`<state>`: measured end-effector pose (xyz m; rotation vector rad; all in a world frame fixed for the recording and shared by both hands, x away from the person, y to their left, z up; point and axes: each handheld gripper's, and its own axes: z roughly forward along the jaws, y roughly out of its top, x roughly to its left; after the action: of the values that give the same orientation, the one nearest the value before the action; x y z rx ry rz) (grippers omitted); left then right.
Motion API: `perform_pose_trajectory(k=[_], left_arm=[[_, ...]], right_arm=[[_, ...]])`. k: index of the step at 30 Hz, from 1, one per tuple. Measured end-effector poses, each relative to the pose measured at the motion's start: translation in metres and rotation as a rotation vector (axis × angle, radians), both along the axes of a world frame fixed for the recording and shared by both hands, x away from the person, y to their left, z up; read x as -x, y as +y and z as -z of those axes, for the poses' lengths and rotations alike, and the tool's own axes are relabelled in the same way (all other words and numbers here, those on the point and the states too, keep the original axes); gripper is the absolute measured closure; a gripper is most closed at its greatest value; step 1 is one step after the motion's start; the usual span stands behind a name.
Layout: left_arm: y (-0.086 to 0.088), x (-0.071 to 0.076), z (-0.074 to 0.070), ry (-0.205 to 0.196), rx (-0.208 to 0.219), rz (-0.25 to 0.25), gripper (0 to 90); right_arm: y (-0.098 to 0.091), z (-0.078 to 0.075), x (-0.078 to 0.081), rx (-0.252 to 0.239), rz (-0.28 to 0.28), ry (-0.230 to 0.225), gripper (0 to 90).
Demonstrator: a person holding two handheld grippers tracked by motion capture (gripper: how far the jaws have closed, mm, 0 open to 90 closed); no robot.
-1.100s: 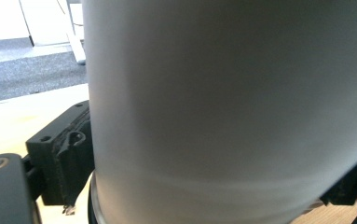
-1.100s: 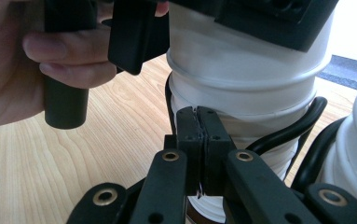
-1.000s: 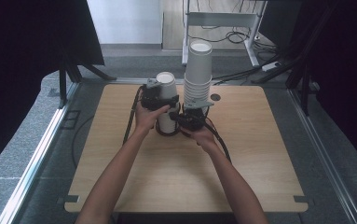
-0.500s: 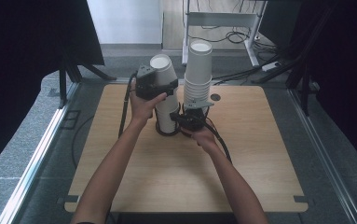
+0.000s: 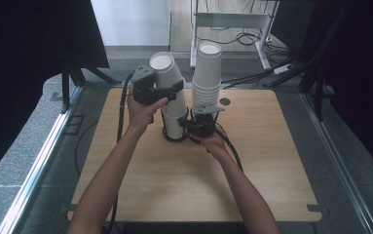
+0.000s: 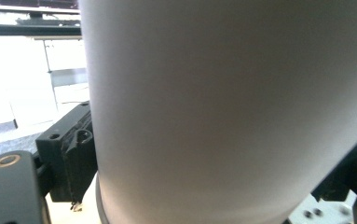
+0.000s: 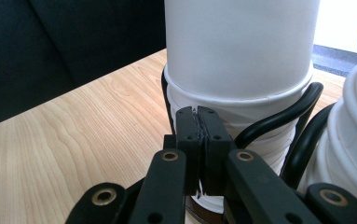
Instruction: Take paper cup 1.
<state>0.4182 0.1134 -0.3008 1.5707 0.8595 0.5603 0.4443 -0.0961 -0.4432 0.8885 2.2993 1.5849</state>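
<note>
The left gripper (image 5: 167, 92) is clamped on a white upside-down paper cup (image 5: 167, 78), tilted and partly lifted off the short white cup stack (image 5: 175, 124) below it; its jaws have just been closing on the cup. The right gripper (image 7: 198, 122) is pinched together on that lower stack's rim, with a tall white paper cup stack (image 5: 206, 78) just beside it on the light wooden table (image 5: 271, 161).

Dim, even light on table (image 5: 271, 161); bright glare behind. Left gripper view: paper cup (image 6: 223, 107) too close, blurred.
</note>
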Motion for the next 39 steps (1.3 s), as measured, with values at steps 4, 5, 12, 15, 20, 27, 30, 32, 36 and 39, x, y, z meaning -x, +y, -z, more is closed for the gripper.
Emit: perform_pose_trajectory(k=[4, 5, 12, 15, 20, 27, 30, 32, 36, 39], left_arm=[[-0.001, 0.008, 0.001, -0.008, -0.011, 0.011, 12.8], [0.0, 0.01, 0.003, -0.009, -0.017, 0.017, 12.8], [0.004, 0.027, 0.015, 0.002, -0.02, 0.053, 12.7], [0.006, 0.03, 0.02, 0.01, -0.022, 0.058, 12.7], [0.011, 0.042, 0.037, 0.025, -0.018, 0.077, 12.7], [0.01, 0.055, 0.047, 0.015, -0.055, 0.077, 12.7], [0.009, 0.059, 0.053, 0.024, -0.066, 0.079, 12.7], [0.008, 0.06, 0.056, 0.03, -0.067, 0.087, 12.7], [0.004, 0.067, 0.069, 0.051, -0.09, 0.1, 12.6], [0.001, 0.072, 0.078, 0.062, -0.104, 0.105, 12.7]], right_arm=[[-0.001, -0.001, 0.002, -0.001, 0.003, -0.004, 86.9], [-0.002, -0.001, 0.002, 0.003, 0.002, -0.006, 86.6], [-0.011, -0.004, 0.011, -0.002, 0.0, -0.027, 84.2], [-0.015, -0.003, 0.014, -0.001, 0.006, -0.03, 82.6], [-0.029, 0.001, 0.021, -0.021, 0.017, -0.045, 79.3], [-0.042, 0.002, 0.033, -0.041, 0.035, -0.057, 75.9], [-0.048, 0.003, 0.039, -0.047, 0.039, -0.054, 75.1], [-0.05, 0.002, 0.041, -0.048, 0.041, -0.053, 74.7], [-0.059, 0.001, 0.051, -0.046, 0.057, -0.077, 72.8], [-0.064, 0.001, 0.057, -0.048, 0.055, -0.078, 70.7]])
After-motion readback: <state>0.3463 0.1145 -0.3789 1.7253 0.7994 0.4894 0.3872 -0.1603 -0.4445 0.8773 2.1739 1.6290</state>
